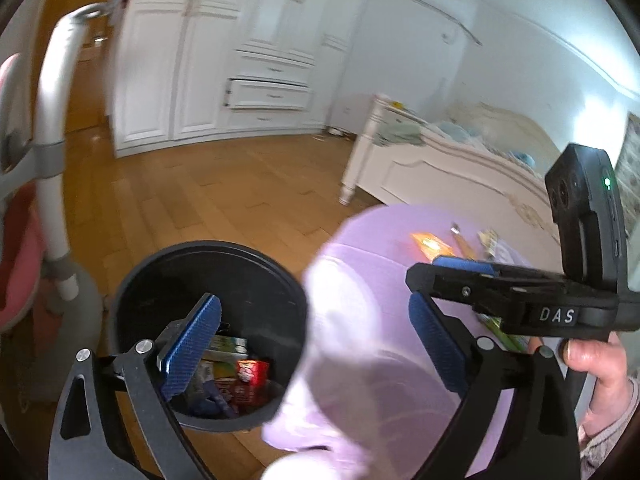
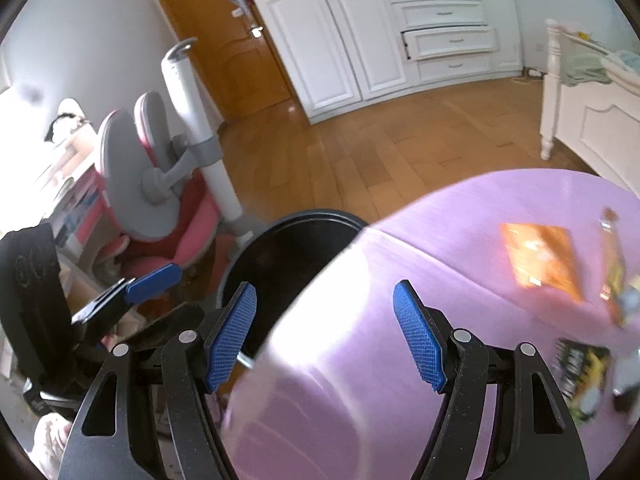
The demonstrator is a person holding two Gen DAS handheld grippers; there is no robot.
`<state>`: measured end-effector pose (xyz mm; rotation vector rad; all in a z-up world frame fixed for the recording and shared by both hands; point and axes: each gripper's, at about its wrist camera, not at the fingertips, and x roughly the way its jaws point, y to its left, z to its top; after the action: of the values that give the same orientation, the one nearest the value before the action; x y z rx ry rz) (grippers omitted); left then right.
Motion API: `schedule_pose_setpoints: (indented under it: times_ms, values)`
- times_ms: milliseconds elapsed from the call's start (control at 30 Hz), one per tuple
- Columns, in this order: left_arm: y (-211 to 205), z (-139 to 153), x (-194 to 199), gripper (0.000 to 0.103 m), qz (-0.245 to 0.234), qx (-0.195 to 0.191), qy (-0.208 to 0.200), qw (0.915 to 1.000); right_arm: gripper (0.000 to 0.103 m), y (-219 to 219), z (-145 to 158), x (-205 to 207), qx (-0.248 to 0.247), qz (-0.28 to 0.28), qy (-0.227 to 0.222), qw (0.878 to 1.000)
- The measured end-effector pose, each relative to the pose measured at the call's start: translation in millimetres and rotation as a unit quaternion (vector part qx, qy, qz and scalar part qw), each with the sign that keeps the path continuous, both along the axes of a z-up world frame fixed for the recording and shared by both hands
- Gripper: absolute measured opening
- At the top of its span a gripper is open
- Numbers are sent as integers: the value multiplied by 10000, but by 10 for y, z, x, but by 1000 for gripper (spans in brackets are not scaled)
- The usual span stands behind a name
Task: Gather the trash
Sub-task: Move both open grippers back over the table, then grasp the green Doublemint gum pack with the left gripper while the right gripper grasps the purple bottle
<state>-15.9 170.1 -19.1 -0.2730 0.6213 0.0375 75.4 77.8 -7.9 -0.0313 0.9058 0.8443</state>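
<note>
The left gripper (image 1: 312, 344) sits nearest its camera, blue-padded fingers (image 1: 192, 344) spread wide and holding nothing, one over the round black trash bin (image 1: 160, 276), the other over the lilac-covered round worktop (image 1: 360, 240). Inside the bin lie wrappers, among them a red packet (image 1: 252, 372) and a green-and-white carton (image 1: 228, 346). The right gripper (image 2: 324, 336), held in a hand (image 1: 600, 372), also has its fingers (image 2: 420, 344) parted and empty, above the worktop's edge beside the bin. An orange foil wrapper (image 2: 540, 256) and a yellow-green wrapper (image 2: 614, 268) lie on the worktop.
</note>
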Motion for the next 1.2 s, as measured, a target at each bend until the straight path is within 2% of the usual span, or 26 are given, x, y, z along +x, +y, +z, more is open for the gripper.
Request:
schedule_pose_setpoints:
  times_ms: [367, 700, 967, 1000, 1033, 1200]
  values:
    - [-861, -46, 186, 95, -1137, 207, 376, 9926, 71, -1226, 29, -276, -198, -651, -217, 9974]
    - [-1587, -175, 376, 97, -1942, 621, 626, 9770, 71, -2104, -88, -482, -559, -1074, -244, 9923]
    - [-1982, -286, 522, 97, -2485, 1079, 812, 9592, 72, -2449, -222, -605, -703, -1009, -82, 9924]
    - [-2013, -303, 537, 97, -2541, 1127, 838, 9569, 84, -2476, -247, -610, -725, -979, -33, 9925]
    - [-2043, -324, 554, 97, -2593, 1182, 872, 9546, 88, -2506, -269, -634, -751, -953, -39, 9926]
    - [-2226, -447, 735, 98, -2804, 1379, 1070, 9439, 89, -2544, -356, -705, -990, -735, -80, 9923]
